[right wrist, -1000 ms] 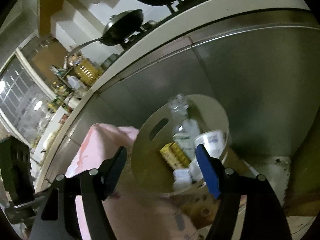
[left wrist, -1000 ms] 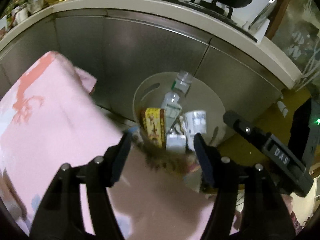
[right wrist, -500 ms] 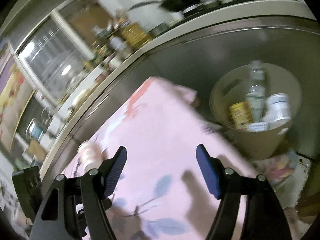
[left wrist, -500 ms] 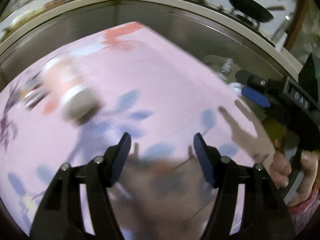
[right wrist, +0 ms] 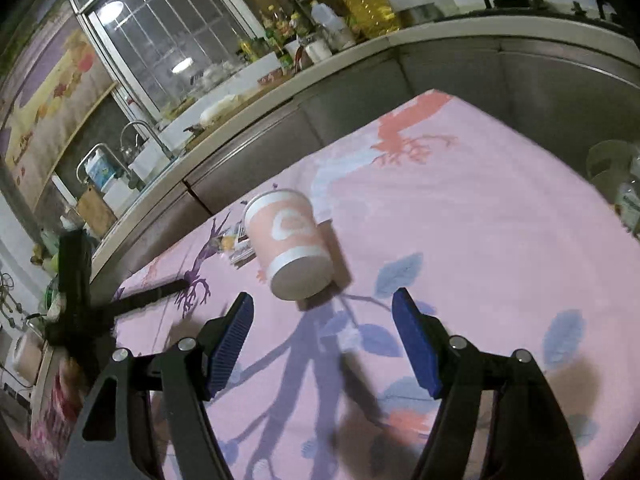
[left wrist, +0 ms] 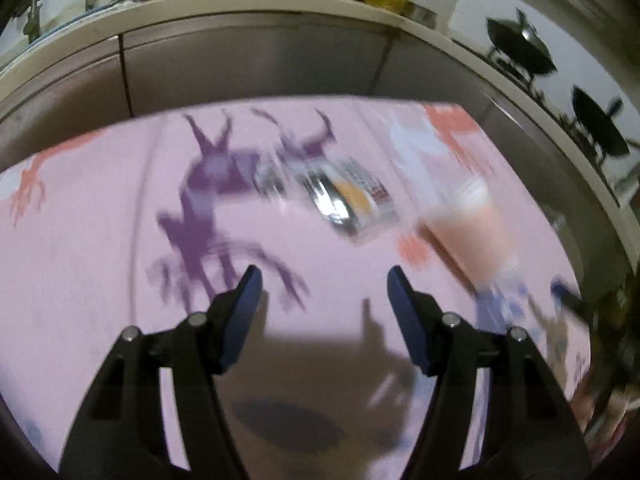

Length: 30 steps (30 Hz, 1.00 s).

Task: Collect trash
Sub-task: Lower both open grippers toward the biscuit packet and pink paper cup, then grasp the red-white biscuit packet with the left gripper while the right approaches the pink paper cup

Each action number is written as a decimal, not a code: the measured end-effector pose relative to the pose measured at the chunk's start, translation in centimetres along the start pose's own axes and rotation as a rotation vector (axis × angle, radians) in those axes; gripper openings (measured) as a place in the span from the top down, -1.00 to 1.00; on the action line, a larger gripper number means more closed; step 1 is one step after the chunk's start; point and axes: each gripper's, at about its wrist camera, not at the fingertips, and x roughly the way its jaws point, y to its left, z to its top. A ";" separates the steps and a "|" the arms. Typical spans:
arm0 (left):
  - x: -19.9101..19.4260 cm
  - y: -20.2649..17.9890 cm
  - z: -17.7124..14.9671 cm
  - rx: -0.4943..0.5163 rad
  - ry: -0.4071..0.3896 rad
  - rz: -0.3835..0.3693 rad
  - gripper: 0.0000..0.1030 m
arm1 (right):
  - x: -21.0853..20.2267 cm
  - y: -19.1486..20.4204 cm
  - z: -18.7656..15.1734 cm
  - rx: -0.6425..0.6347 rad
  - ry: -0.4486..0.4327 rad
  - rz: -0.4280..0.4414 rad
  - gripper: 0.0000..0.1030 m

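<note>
Broadly, pink patterned cloth (right wrist: 480,216) filling both views, spread over a table set against steel cabinet fronts (right wrist: 560,92). At about three o'clock in the right wrist view, cut by the frame edge, pale trash bin (right wrist: 608,160) with a bottle or two inside, only partly visible. Next in size, pink paper cup (right wrist: 290,246) lying on its side on the cloth, long axis running from eleven o'clock down toward five, white base turned toward the camera, rim pointing away. Position relative to right gripper (right wrist: 322,338): at about eleven o'clock from the gap between the fingers, near but not touching, clearly the closer tool. Right jaws standing wide, nothing between them. Beyond the cup, at its ten o'clock and just beside it, flat shiny wrapper (right wrist: 236,246), mostly hidden behind the cup wall. In the left wrist view, same wrapper (left wrist: 348,200) at twelve to one o'clock from left gripper (left wrist: 322,300), apart from it; cup (left wrist: 464,236) at two o'clock. Left jaws likewise wide and empty. Heavy motion blur there, so wrapper print and cup outline hard to make out. Probably best for the right gripper to close across the cup's axis.
</note>
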 end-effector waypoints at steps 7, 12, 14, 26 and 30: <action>6.2 0.4 8.2 0.008 0.040 -0.077 -0.21 | 0.6 2.4 0.4 -0.069 -0.024 -0.022 -0.35; 10.1 0.2 8.9 0.028 0.125 -0.143 -0.34 | 0.7 1.0 0.8 -0.005 -0.020 -0.022 -0.35; 10.0 -0.3 8.2 0.060 0.139 -0.158 -0.36 | 0.6 0.6 0.9 0.007 -0.024 -0.025 -0.35; 5.2 -4.5 -1.4 0.194 0.162 -0.154 0.84 | -0.2 0.9 -0.4 0.012 -0.024 0.008 -0.35; 2.4 -4.6 -5.6 0.174 0.153 -0.170 0.84 | -1.3 1.2 -1.3 0.009 -0.027 0.020 -0.35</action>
